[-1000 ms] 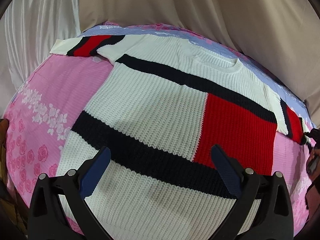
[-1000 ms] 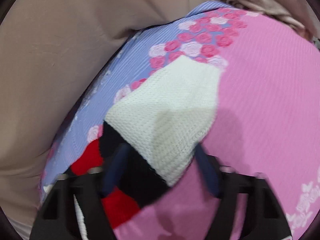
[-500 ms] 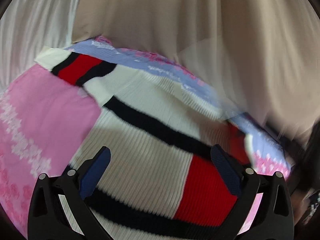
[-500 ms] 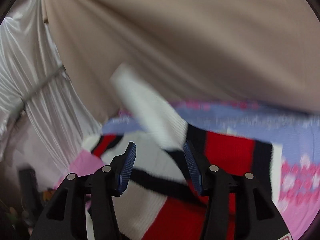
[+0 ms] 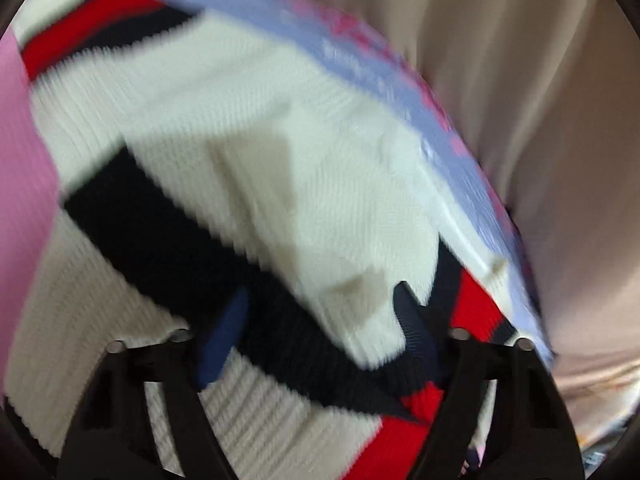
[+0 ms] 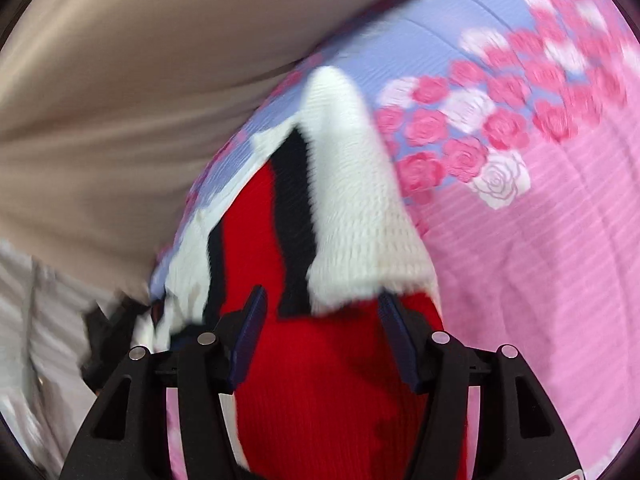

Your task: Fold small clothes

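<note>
Sleeve-folding step, by the look of it: left gripper (image 5: pixel 320 316) is closing, jaws part-open around the folded-in white sleeve (image 5: pixel 320 216) of the sweater (image 5: pixel 120 320), grip not yet firm. Right gripper (image 6: pixel 320 320), opening, holds nothing, hovering just over the sweater's red panel on the floral bedspread (image 6: pixel 540 220). Next: pinch one layer only; beige curtain (image 5: pixel 540 100) stands far-side, nothing obstructs.

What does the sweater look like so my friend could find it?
Look at the pink bedspread with roses. The knitted sweater lies spread on it. It alone is cream, with black stripes and red blocks.
</note>
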Demonstrator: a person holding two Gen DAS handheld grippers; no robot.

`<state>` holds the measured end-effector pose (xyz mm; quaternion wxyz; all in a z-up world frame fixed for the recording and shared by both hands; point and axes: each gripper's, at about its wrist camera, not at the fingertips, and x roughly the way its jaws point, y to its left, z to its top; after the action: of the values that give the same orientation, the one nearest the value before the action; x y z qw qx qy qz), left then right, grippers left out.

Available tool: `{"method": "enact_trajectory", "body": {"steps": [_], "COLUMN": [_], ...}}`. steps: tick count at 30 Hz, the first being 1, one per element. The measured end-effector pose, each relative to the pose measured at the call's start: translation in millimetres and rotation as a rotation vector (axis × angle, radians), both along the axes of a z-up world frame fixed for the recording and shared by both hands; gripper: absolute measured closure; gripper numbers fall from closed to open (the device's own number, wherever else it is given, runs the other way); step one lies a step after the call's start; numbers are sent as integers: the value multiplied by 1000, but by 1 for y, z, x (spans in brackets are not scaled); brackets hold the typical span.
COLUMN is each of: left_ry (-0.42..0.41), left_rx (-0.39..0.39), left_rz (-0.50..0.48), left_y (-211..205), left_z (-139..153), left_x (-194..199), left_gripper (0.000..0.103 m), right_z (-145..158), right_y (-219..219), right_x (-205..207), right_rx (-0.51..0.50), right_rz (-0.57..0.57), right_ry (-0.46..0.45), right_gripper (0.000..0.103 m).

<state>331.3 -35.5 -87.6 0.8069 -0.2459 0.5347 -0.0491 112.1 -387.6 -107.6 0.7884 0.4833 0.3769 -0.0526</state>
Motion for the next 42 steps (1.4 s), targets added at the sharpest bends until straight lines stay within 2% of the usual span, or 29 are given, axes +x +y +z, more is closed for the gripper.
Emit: {"method": "enact_trajectory", "body": {"steps": [1,2,3,5,7,8,10,11,13,14,15,16,17,18,21,22,24,25,26,27,29,31,32,33,34,35,36,39,42], "left_ry": [4,5,-15,-66,-29,5,-40,-41,-31,-43,-59,-90,-113,-133,-110,-59,26,94,128,92,116,91,89,80,99,119,107,43,64], "left_rx": [-23,-53,-65,-37,-22,-6,-13,-10,-48,-49,-42,-8,42,114,236,261,221,160,95,79,45,44,51,60,29,-12,-53,-33,-58], "left_rz": [-39,-46,-23,-5,-25,-24,-16,-21,-23,-17,-15,-15,-15,-23,-35,-29,-1,31,60,66,66,55,36,18,-31,-53,-57,-124,-177], "left_y": [-3,-4,-1,4,2,2,1,0,8,18,28,44,61,79,127,151,182,198,208,213,205,192,183,174,166,162,158,146,142], "left_z": [3,5,9,19,5,-6,-13,-11,-4,4,9,21,29,35,34,25,11,0,-8,-2,-3,0,1,4,3,3,12,43,49], "left_x": [5,7,6,3,4,4,-3,-5,-12,-19,-23,-35,-46,-66,-118,-144,-181,-202,-223,-237,-250,-249,-244,-240,-234,-233,-237,-263,-298], "left_gripper": [100,98,98,98,98,98,97,95,92,82,65,56,44,35,25,24,24,24,23,17,13,17,30,66,83,90,90,91,91], "right_z": [-7,-8,-2,21,31,22,-9,-10,10,20,31,39,47,49,32,24,8,2,4,1,-2,-4,-4,-5,-2,0,5,38,64], "right_y": [0,-3,-5,-16,-28,-29,-26,-23,-18,-15,-10,-5,2,9,39,54,79,91,104,113,125,132,134,137,135,131,121,93,66], "right_x": [-1,2,5,-3,-13,-14,-3,-6,-9,-12,-17,-27,-41,-56,-105,-128,-165,-181,-198,-207,-205,-193,-186,-180,-172,-169,-169,-194,-237], "right_rx": [28,41,39,-4,-58,-70,-97,-113,-141,-152,-172,-197,-226,-247,-291,-300,-290,-276,-304,-296,-300,-291,-311,-324,-340,-333,-304,-320,-358], "right_rz": [-18,-28,-28,-65,-75,-71,-14,-6,18,22,36,51,70,96,240,285,346,363,357,369,360,361,359,369,383,388,366,305,265], "right_ry": [-6,-8,-20,-101,-120,-88,57,23,27,11,-3,-5,7,21,122,172,241,264,238,230,216,184,167,154,154,161,135,66,73], "right_gripper": [56,83,92,92,93,93,96,95,88,84,76,67,46,41,41,41,41,40,38,36,32,30,36,61,83,95,96,97,97]}}
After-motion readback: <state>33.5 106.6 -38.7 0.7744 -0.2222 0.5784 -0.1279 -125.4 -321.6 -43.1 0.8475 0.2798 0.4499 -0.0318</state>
